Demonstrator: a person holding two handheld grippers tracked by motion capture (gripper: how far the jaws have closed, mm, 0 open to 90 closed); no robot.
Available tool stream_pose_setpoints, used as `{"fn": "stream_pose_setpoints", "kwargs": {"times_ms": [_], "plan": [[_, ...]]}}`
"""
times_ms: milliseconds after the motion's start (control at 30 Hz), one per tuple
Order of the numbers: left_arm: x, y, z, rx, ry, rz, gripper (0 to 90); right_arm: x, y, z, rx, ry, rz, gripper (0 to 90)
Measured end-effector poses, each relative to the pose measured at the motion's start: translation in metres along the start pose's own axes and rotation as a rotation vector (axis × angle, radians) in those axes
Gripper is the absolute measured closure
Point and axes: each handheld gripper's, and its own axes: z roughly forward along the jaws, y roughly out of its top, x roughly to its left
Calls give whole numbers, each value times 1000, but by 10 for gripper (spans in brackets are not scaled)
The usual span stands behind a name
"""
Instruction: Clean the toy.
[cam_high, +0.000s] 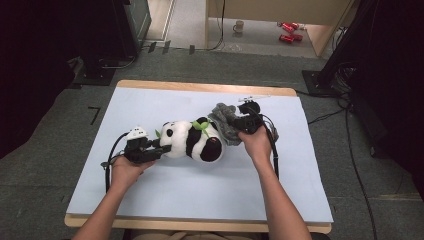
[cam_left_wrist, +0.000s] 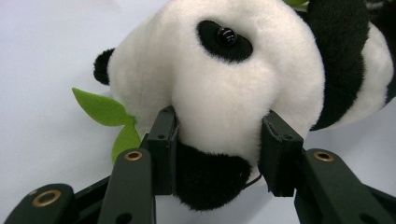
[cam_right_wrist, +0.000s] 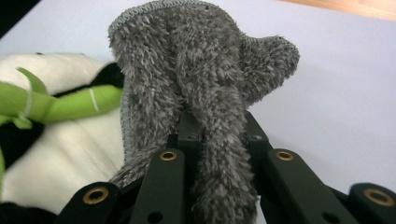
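Panda (cam_high: 192, 141) lies mid-surface, long axis running 9 to 3 o'clock — left tongs (cam_high: 156, 150) clamp its head at 9, right tongs (cam_high: 235, 122) pinch the grey cloth (cam_high: 223, 122) at its 2 o'clock end.

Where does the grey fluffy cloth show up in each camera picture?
High view: grey cloth right of centre, at the right gripper, beside the panda's lower end.
Left gripper view: not in it.
Right gripper view: cloth centre, pinched between the jaws.
Shared landmark: the plush panda.

Panda (cam_left_wrist: 224, 88) body cut off rightward
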Motion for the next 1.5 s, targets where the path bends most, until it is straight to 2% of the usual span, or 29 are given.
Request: {"fn": "stream_pose_setpoints", "kwargs": {"times_ms": [133, 267, 333, 400, 533, 667, 867, 1067, 1233, 1367, 1500], "plan": [[0, 0, 0, 2, 2, 4, 548, -5, -3, -4, 11, 15, 21, 762], [-1, -1, 0, 2, 8, 5, 548, -7, -4, -5, 30, -7, 4, 762], [0, -1, -1, 2, 6, 4, 548, -10, -2, -8, 38, -18, 11, 763], [0, -1, 0, 1, 4, 3, 548, -9, 1, -13, 21, -12, 16, 763], [0, -1, -1, 4, 7, 5, 548, 8, 16, -27, -30, 23, -29, 763], [0, -1, -1, 4, 8, 6, 547, 25, 29, -30, -52, 59, -65, 763], [0, -1, -1, 5, 10, 7, 547, 43, 37, -19, -43, 102, -81, 763], [-1, -1, 0, 4, 12, 6, 547, 53, 30, -1, 9, 121, -96, 762], [-1, -1, 0, 6, 14, 10, 546, 51, 16, 13, 62, 115, -109, 762], [-2, -1, 0, 6, 16, 13, 546, 45, 7, 15, 46, 134, -80, 762], [-3, -1, 0, 12, 19, 8, 547, 45, 0, 16, 35, 112, -118, 761]]}}
